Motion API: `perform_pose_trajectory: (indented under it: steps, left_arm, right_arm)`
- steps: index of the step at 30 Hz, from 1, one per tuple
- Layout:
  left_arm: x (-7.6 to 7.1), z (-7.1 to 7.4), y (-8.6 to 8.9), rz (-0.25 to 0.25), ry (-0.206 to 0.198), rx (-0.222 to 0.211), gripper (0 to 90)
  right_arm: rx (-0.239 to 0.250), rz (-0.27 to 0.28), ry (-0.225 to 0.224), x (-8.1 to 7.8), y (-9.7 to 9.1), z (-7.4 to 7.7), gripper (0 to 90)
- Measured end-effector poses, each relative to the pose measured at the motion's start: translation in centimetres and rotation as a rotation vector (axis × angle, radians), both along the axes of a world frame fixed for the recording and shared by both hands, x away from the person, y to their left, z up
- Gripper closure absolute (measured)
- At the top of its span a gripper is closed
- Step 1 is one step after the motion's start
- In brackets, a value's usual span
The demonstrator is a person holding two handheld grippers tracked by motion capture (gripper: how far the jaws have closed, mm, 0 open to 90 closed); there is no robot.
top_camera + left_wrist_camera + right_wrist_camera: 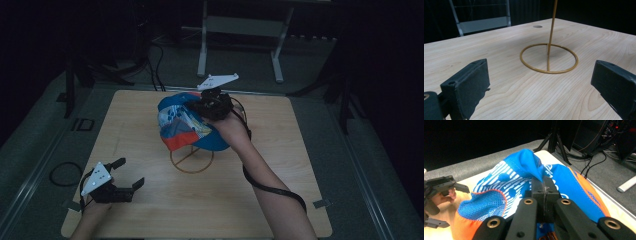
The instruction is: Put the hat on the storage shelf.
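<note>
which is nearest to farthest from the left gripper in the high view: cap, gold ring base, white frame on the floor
1. gold ring base, on the table ahead and to the right of the left gripper.
2. cap, above the ring, pinched in the right gripper.
3. white frame, on the floor beyond the table.

Dim room. Pale wood surface (280,150) mid-frame, grey floor (380,150) around, white metal stand (240,27) top centre, cables (155,65) upper left.

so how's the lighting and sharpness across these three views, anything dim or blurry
High view: dim and underexposed, the floor around the table nearly black, the cap muted. Left gripper view: brighter, the gold wire stand sharp with a soft shadow. Right gripper view: cap vivid, background dark, right gripper slightly soft up close.
</note>
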State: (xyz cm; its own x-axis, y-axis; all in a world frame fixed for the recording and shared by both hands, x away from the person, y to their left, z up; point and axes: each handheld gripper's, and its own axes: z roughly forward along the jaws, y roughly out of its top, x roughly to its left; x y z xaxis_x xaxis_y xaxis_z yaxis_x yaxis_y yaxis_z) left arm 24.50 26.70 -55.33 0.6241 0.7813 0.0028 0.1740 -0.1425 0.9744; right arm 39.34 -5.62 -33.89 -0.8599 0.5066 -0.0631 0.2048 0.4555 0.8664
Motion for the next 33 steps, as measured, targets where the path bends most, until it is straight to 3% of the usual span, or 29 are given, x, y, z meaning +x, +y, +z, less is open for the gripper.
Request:
perform_pose_trajectory:
  steps: [7, 12, 13, 14, 15, 25, 33]
  left_arm:
    - [0.0, -0.2, 0.0, -0.003, 0.007, -0.006, 2.2]
    - [0.1, -0.3, 0.0, -0.005, 0.013, -0.011, 2.2]
    - [0.1, -0.3, 0.0, -0.005, 0.013, -0.010, 2.2]
    - [0.1, -0.3, 0.1, -0.006, 0.013, -0.011, 2.2]
    - [0.1, -0.3, 0.1, -0.007, 0.012, -0.012, 2.2]
    - [0.0, -0.4, 0.1, -0.021, 0.012, -0.011, 2.2]
    - [0.1, -0.5, -0.1, -0.027, 0.017, -0.011, 2.2]
  right_arm:
    - [0.019, -0.017, -0.018, -0.6, -1.4, 0.1, 90.0]
    - [0.041, -0.023, 0.000, -0.4, -2.3, -0.1, 89.0]
    - [0.063, -0.012, 0.024, -0.3, -2.5, -0.2, 83.7]
    - [0.063, -0.012, 0.024, -0.3, -2.5, -0.2, 83.7]
    - [0.068, -0.012, 0.029, -0.2, -2.6, -0.3, 77.8]
    - [0.079, -0.005, 0.063, -0.2, -3.1, -1.0, 58.5]
    - [0.091, 0.001, 0.065, -0.6, -3.7, -1.5, 55.4]
